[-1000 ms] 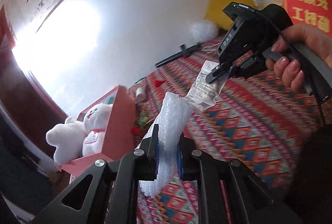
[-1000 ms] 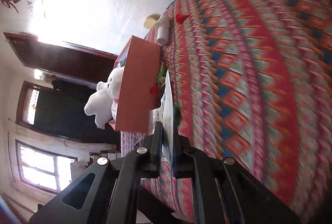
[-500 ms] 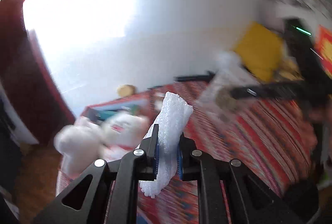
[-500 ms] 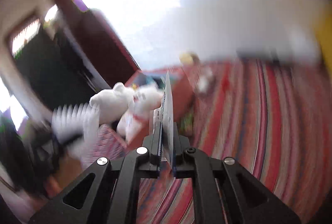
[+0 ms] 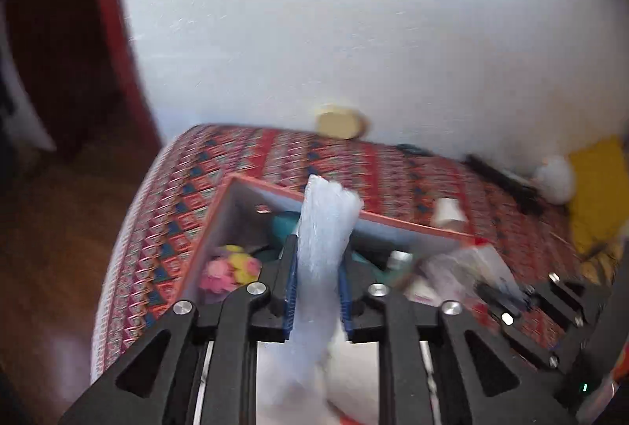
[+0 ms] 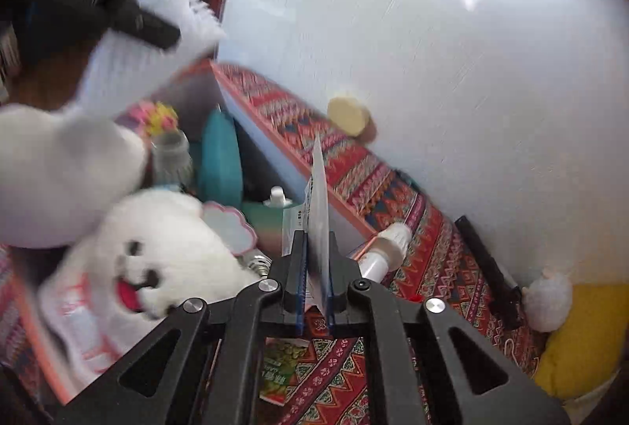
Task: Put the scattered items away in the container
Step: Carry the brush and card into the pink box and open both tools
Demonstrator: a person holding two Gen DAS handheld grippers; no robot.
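Note:
An orange box with white inner walls stands open on the patterned cover. In it lie a white plush toy, a teal thing, a pink and yellow thing and small bottles. My left gripper hangs over the box. Its jaws are opening, and a white foam sheet still fills the gap between them. In the right wrist view that same gripper holds the foam sheet above the plush. My right gripper is shut on a thin clear packet, seen edge-on at the box's right wall.
On the cover beside the box lie a white tube and a green snack packet. Along the white wall are a cream disc, a black bar, a white fluffy ball and a yellow cushion. Wooden floor lies left of the bed.
Both grippers swung across the bed and rolled, and now look down into the open box instead of seeing its side. The left jaws stand slightly wider around the foam.

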